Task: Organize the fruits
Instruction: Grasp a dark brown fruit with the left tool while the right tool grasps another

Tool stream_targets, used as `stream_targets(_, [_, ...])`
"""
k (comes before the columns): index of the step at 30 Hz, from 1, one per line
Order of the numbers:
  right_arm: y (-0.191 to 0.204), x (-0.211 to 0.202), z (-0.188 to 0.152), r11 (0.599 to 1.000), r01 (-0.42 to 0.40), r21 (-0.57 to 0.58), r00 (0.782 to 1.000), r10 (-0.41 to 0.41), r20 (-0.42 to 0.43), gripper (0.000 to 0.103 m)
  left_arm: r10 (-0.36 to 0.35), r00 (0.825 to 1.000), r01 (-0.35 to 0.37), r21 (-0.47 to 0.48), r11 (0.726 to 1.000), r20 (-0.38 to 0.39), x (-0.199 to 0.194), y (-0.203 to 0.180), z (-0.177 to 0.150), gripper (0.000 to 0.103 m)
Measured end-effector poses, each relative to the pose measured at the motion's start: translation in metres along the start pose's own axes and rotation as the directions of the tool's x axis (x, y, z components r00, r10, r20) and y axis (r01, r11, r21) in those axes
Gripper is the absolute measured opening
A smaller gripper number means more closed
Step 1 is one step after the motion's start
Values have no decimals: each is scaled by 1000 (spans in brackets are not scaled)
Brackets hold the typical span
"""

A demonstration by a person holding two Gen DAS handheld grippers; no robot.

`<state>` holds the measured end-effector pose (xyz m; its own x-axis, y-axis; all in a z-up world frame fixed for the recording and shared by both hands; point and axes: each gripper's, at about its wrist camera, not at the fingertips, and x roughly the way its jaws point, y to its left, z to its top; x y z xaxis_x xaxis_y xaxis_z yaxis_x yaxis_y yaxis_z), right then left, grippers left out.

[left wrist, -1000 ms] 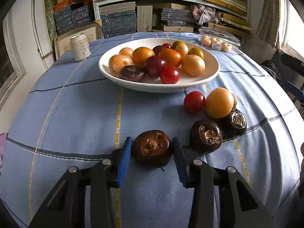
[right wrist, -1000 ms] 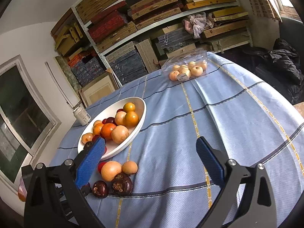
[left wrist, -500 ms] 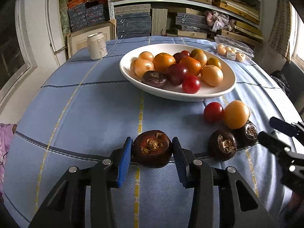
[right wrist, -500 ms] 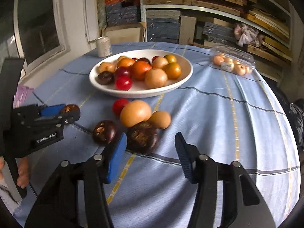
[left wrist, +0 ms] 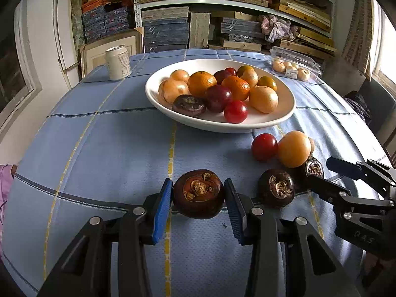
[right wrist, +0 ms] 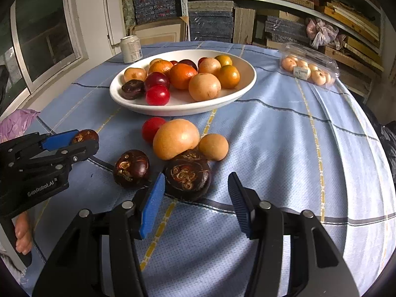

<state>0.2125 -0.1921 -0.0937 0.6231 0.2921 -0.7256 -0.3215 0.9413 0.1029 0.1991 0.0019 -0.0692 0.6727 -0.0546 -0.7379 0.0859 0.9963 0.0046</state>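
Far left, at the back of the blue-checked surface [left wrist: 99,148]: an upright can [left wrist: 118,61], well apart from the fruit and out of the working area. Nearer and lower, left claw [left wrist: 197,185] clamped on a dark brown fruit [left wrist: 198,198], blue pads pressing both flanks, scarred top facing the camera; gripped across the widest part, probably so that the round body cannot roll out; cannot tell whether lifted clear of the cloth. Beyond, mid-surface, a white bowl [left wrist: 222,126] already heaped with orange, yellow, red and dark fruit, evidently the collecting place, with bare room along the near side. Right of the bowl's near edge, a loose cluster on the cloth, not yet sorted: a red fruit [left wrist: 264,146] touching a large orange-yellow fruit [left wrist: 294,148], a second dark fruit [left wrist: 276,187] in front, and a third dark fruit [right wrist: 188,175] tucked against the yellow one. Right claw [right wrist: 196,177] angled down at that third fruit, jaws just narrowed from wide, one pad at the fruit's side, the other clearly apart: nothing gripped yet, fruit only partly between them. Far right at the back, a clear punnet [left wrist: 294,64] of small pale fruit, untouched.
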Motion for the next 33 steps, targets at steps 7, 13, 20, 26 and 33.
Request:
stream_targets(7, [6,7,3,1000,-4,-14,1000,4,-24,53,7,1000,-7,3,1000,0,1,-1,0,43])
stream_targets(13, [9,13,3,1000,-8,-20,999,7,-47,52,41,999,-41,18,999,17,0,-2,0,43])
stream_targets(20, [8,17,5,1000,-7,-12,998,7,-60,50,71,997,-71,9,997,40,-4,1,2,43])
stream_targets(26, [6,16,4,1000,-7,1,999,7,-53,44,69,997,-70,12,997,47,-5,0,2,43])
stream_targets(33, [2,12,4,1000,-9,17,999,9,-37,44,68,996,-69,8,998,51,-7,-1,3,43])
